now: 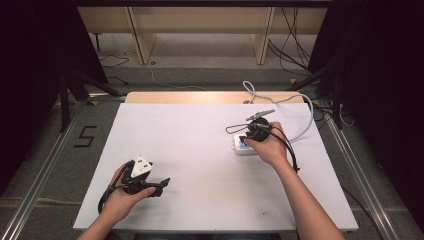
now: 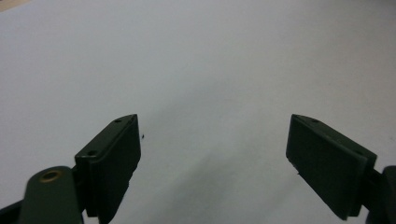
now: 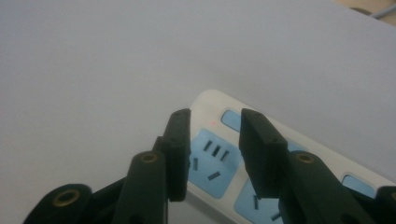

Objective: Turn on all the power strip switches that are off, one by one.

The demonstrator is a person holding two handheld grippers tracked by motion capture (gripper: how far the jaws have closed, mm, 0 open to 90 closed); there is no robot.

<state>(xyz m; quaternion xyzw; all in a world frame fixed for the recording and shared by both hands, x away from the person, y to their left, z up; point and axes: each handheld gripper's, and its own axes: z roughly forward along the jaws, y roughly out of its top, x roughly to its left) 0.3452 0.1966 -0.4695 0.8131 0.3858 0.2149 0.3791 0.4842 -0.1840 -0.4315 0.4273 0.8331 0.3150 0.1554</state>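
A white power strip (image 1: 239, 148) with light-blue sockets lies on the white tabletop (image 1: 200, 150), right of centre. My right gripper (image 1: 246, 140) hangs just over its left end, held by the person's right hand. In the right gripper view the power strip (image 3: 210, 103) lies under my right gripper (image 3: 215, 116), whose jaws stand apart over a blue socket with nothing between them; a small red light shows on the strip. My left gripper (image 1: 162, 185) rests low at the near left, away from the strip. Seen up close, the left gripper (image 2: 215, 119) is wide open over bare white surface.
The strip's grey cable (image 1: 306, 117) loops off the table's far right corner to the floor. A wooden table edge (image 1: 200, 96) runs along the back. Black stands and loose cables sit on the floor on both sides.
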